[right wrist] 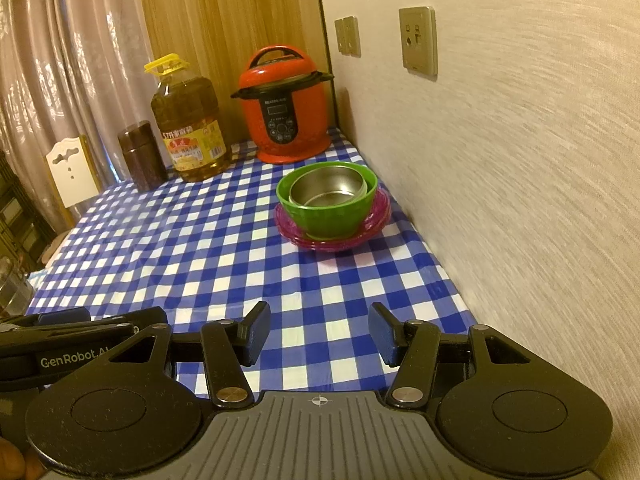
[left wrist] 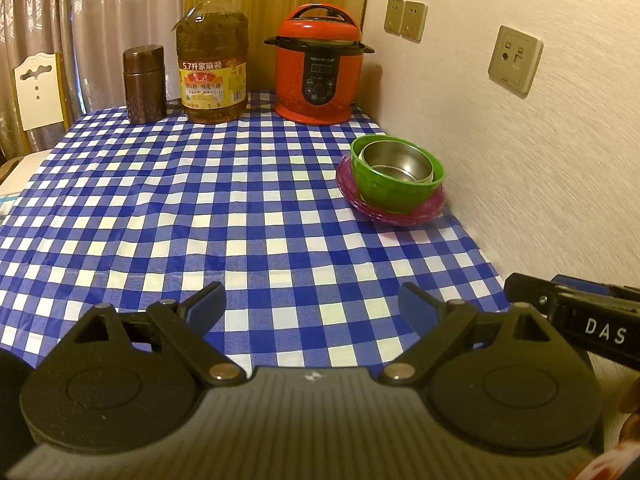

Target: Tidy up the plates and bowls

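We are looking at a finished-looking stack by the wall — steel bowl (right wrist: 328, 188) nesting in the green bowl (right wrist: 326, 216), both sitting on the pink plates (right wrist: 372, 220). Our left gripper (left wrist: 312, 304) and right gripper (right wrist: 320, 334) are hovering open and empty — nothing seems left.

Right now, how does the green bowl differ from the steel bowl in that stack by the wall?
The green bowl is opaque plastic-looking green; the steel bowl is shiny bare metal. The green bowl is the wider one and holds the steel bowl nested inside it. The green bowl sits directly on the purple plates, while the steel bowl rests only in the green one. Both stand upright, look empty, and neither gripper touches them.
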Action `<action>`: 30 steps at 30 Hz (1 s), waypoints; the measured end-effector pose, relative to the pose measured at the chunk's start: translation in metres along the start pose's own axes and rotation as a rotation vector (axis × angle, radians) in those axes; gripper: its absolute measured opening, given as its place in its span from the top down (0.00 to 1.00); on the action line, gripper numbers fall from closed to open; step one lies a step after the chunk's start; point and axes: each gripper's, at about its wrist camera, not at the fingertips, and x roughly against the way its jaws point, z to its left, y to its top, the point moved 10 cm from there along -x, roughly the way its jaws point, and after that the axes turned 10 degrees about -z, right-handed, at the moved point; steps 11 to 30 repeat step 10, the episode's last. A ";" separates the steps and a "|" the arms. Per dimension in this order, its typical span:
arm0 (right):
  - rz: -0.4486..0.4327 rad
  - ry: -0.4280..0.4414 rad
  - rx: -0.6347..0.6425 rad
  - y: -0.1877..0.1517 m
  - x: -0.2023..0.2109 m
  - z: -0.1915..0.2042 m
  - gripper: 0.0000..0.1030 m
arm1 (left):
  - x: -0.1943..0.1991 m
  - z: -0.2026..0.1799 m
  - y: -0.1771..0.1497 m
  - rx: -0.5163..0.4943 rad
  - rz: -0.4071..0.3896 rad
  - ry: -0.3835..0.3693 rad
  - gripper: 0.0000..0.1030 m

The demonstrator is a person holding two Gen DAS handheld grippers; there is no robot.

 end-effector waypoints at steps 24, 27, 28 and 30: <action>0.007 -0.001 0.000 -0.005 -0.002 -0.002 0.47 | 0.000 0.002 -0.002 0.022 0.000 -0.008 0.10; 0.007 -0.001 0.000 -0.005 -0.002 -0.002 0.47 | 0.000 0.002 -0.002 0.022 0.000 -0.008 0.10; 0.007 -0.001 0.000 -0.005 -0.002 -0.002 0.47 | 0.000 0.002 -0.002 0.022 0.000 -0.008 0.10; 0.007 -0.001 0.000 -0.005 -0.002 -0.002 0.47 | 0.000 0.002 -0.002 0.022 0.000 -0.008 0.10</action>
